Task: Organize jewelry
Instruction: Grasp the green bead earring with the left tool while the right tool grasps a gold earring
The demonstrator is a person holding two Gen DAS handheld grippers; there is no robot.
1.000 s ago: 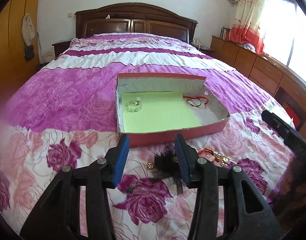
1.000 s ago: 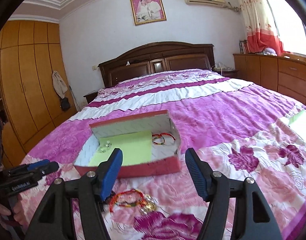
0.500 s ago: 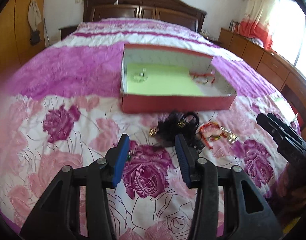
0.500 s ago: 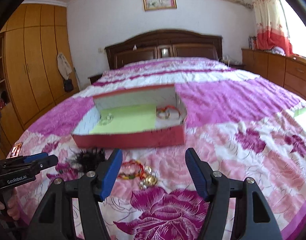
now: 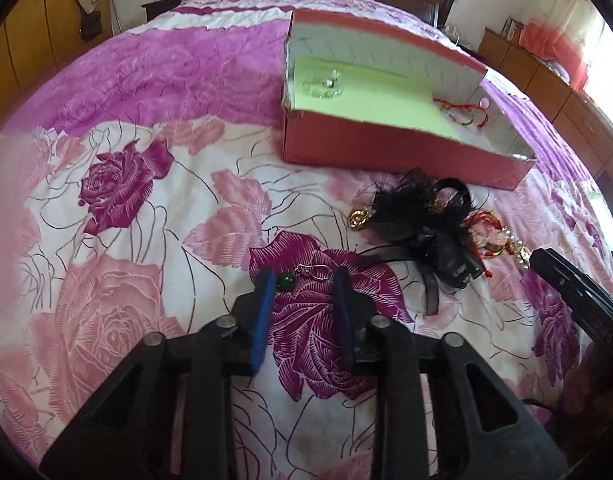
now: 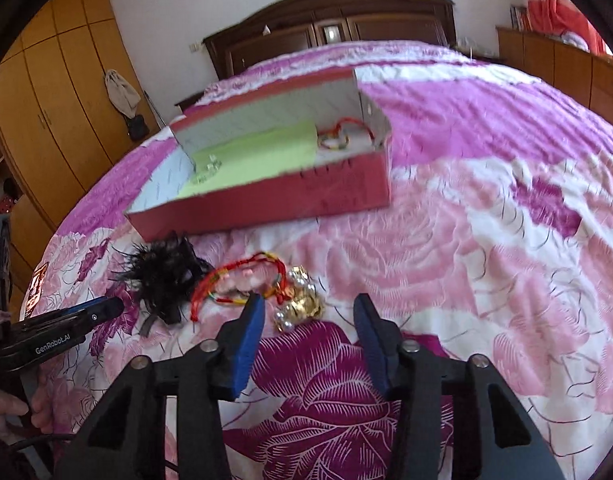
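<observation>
A red shallow box (image 5: 386, 156) (image 6: 290, 200) with a green liner lies on the bed. It holds a clear crystal bracelet (image 5: 324, 86) (image 6: 208, 168) and a red string bracelet (image 5: 464, 114) (image 6: 338, 138). In front of it lie a black feather hair clip (image 5: 422, 220) (image 6: 166, 276), a gold piece (image 5: 358, 219), a red cord bracelet (image 6: 238, 284) (image 5: 484, 232) and a gold pearl piece (image 6: 300, 304). My left gripper (image 5: 305, 280) is open, low over a green bead pendant (image 5: 284, 281). My right gripper (image 6: 306, 308) is open around the gold pearl piece.
The bed has a pink and purple floral cover (image 5: 126, 240). A dark wooden headboard (image 6: 330, 28) stands at the far end. Orange wardrobes (image 6: 50, 112) line the left side and low wooden cabinets (image 5: 546, 80) the right.
Both grippers have dropped and moved forward toward the loose jewelry in front of the box. The left one now straddles the green pendant, the right one the gold pearl piece. Both stay open.
</observation>
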